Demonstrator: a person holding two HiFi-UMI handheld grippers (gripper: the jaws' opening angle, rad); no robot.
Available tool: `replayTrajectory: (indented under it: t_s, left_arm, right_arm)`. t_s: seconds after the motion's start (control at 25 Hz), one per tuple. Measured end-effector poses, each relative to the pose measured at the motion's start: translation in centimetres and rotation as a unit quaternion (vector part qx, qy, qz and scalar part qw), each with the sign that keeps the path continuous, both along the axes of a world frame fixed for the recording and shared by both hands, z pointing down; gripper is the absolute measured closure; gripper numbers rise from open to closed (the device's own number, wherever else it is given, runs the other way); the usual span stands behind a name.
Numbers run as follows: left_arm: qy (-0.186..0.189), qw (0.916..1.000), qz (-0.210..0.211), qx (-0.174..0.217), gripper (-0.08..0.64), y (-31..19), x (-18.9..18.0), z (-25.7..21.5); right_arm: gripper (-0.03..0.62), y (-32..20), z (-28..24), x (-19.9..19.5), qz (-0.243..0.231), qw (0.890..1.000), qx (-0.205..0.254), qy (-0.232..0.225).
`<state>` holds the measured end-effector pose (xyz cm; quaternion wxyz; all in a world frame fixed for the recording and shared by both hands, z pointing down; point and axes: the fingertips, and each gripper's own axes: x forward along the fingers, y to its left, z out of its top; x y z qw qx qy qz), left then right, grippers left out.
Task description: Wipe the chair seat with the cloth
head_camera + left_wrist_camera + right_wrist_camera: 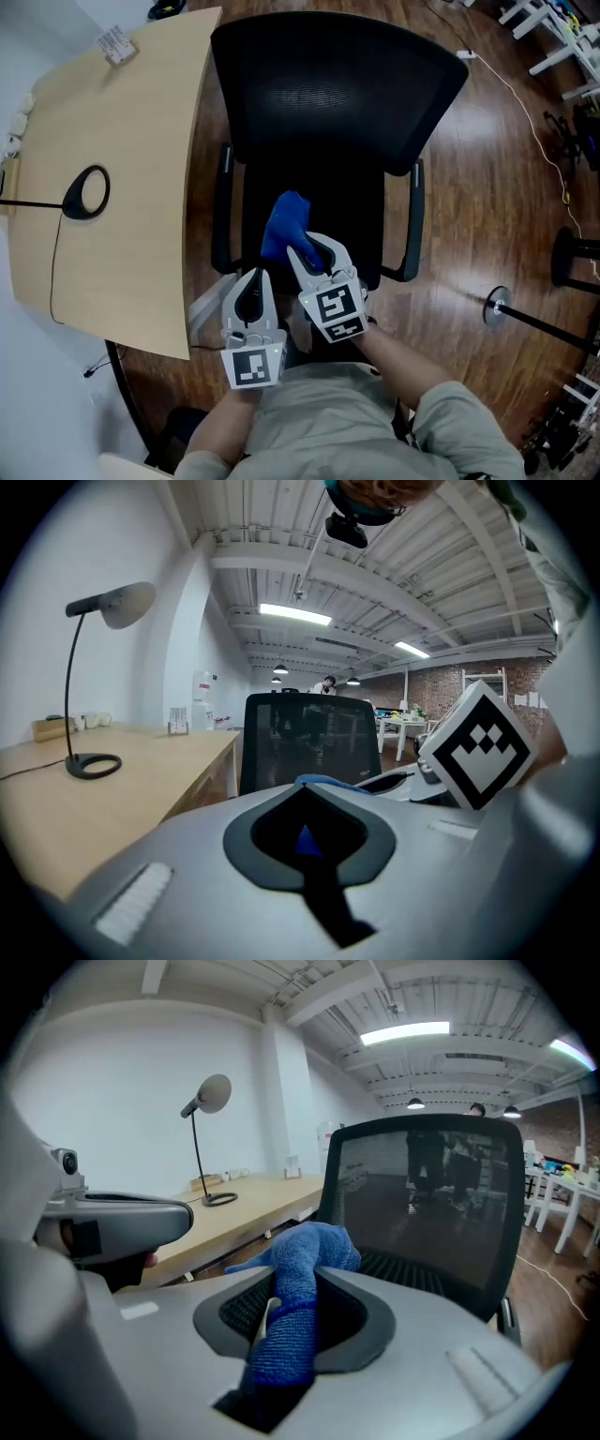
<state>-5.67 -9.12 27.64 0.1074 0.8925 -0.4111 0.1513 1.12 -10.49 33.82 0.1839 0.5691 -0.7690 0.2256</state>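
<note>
Right claw (312,251): pinching the blue cloth (284,225), jaws held partly apart by the fabric; a thick fold runs down through the gap, and the bulk bunches out past the tips. Left claw (252,277): jaws pressed together, nothing between them; only a blue speck of the cloth beyond shows through its hollow. It sits just left of the right claw, at the near edge of the chair.

Chair (328,84): black office chair, mesh backrest at the far side, pulled up right of a pale wooden desk (122,141) on a dark wood floor. Armrests on both sides, near end open toward the person.

Seat (352,211): black, between the armrests. No dust, spill or streak visible from the head view, too dark to judge how clean it is. No wiped track shows either.

Cloth: above the near left part of the seat, ahead of the right claw's tips. Bunched into a lump, not spread flat. Cannot tell whether its underside touches the seat or hangs just clear.

Progress, my reading: early
- done: cloth gripped and brought over the seat
- left: press the cloth down, sweep the whole seat, far side and right side included
- nothing shows that any part is wiped

Cloth surface: looped microfibre, soft, bright blue, looks dry
</note>
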Motion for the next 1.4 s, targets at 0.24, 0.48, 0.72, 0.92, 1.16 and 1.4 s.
replayTrajectory:
  t_s: [0.24, 0.48, 0.72, 0.92, 1.16, 1.4]
  left_arm:
    - [0.012, 0.9992, -0.024, -0.031, 0.555, -1.8, 2.7, 5.4]
    - [-0.002, 0.9967, -0.057, -0.058, 0.555, -4.6, 0.0, 12.0]
    - [-0.013, 0.9957, -0.04, -0.082, 0.554, -7.8, -1.0, 18.1]
    - [-0.019, 0.9941, -0.043, -0.098, 0.554, -8.2, -0.4, 25.3]
    - [-0.02, 0.9909, -0.047, -0.125, 0.554, -8.0, 0.0, 30.0]
    - [-0.036, 0.9909, -0.023, -0.127, 0.555, -9.3, 0.2, 32.4]
  right_arm:
    - [0.491, -3.1, 6.2, 2.7, -0.009, 1.0, -0.022, -0.002]
    - [0.492, -7.8, 13.4, 0.0, -0.035, 0.998, -0.043, -0.002]
    - [0.494, -13.7, 20.9, -2.8, -0.041, 0.997, -0.061, 0.018]
    - [0.494, -16.8, 28.9, -3.3, -0.04, 0.996, -0.072, 0.02]
    - [0.494, -19.0, 35.1, -4.4, -0.071, 0.992, -0.099, 0.034]
    - [0.494, -20.5, 37.7, -3.9, -0.058, 0.992, -0.108, 0.033]
